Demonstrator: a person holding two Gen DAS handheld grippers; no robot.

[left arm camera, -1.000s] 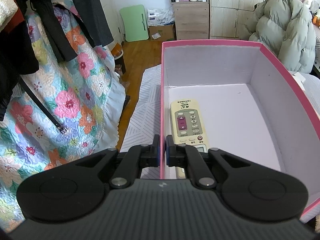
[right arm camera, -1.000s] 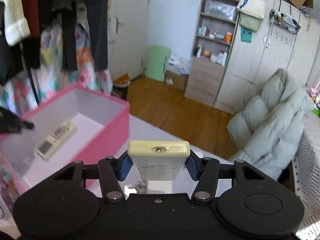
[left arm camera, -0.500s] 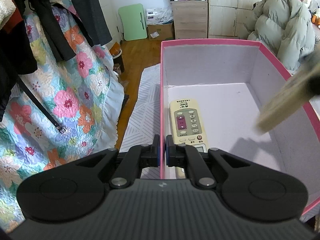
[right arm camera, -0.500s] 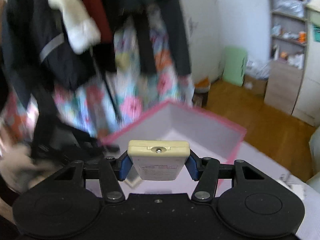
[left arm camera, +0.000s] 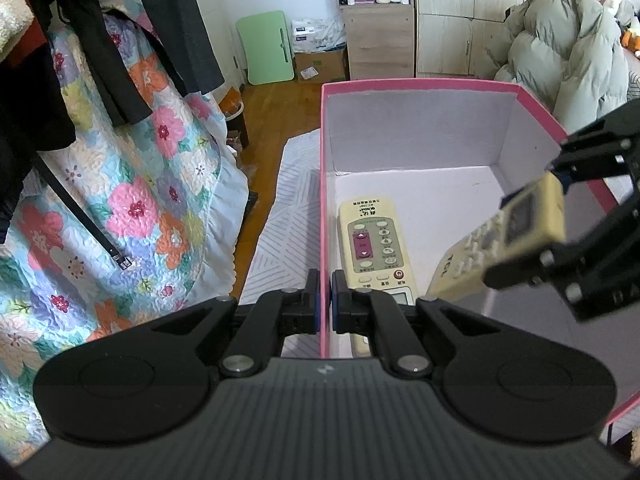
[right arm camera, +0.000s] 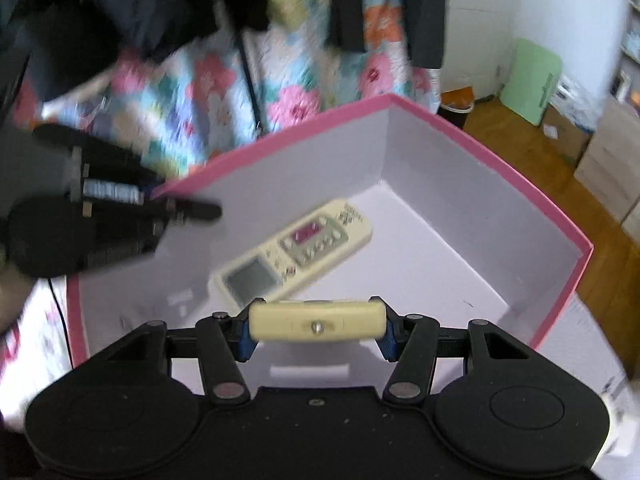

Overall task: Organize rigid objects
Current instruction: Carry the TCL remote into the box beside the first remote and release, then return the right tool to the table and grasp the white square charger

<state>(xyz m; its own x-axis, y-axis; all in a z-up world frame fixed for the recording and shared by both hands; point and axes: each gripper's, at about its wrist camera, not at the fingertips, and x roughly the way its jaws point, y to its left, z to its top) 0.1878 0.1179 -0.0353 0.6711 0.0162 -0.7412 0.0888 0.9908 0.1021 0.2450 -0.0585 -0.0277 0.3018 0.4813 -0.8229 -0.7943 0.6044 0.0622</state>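
A pink box (left arm camera: 420, 85) with a white inside stands on a striped mat. A cream remote with a purple pad (left arm camera: 374, 250) lies on its floor by the left wall; it also shows in the right wrist view (right arm camera: 296, 250). My left gripper (left arm camera: 325, 300) is shut on the box's left wall. My right gripper (right arm camera: 316, 334) is shut on a second cream remote (right arm camera: 317, 323), held tilted over the box's inside; in the left wrist view this remote (left arm camera: 500, 246) points down toward the floor beside the first one.
A floral quilt (left arm camera: 132, 200) and dark hanging clothes (left arm camera: 100, 40) are left of the box. A grey puffer jacket (left arm camera: 568, 60) lies behind right. A green folded table (left arm camera: 267, 50) and wooden cabinets (left arm camera: 380, 40) stand at the far wall.
My right gripper has swung left and down with the second remote, from beside the box to over its inside. The left gripper has stayed on the wall.
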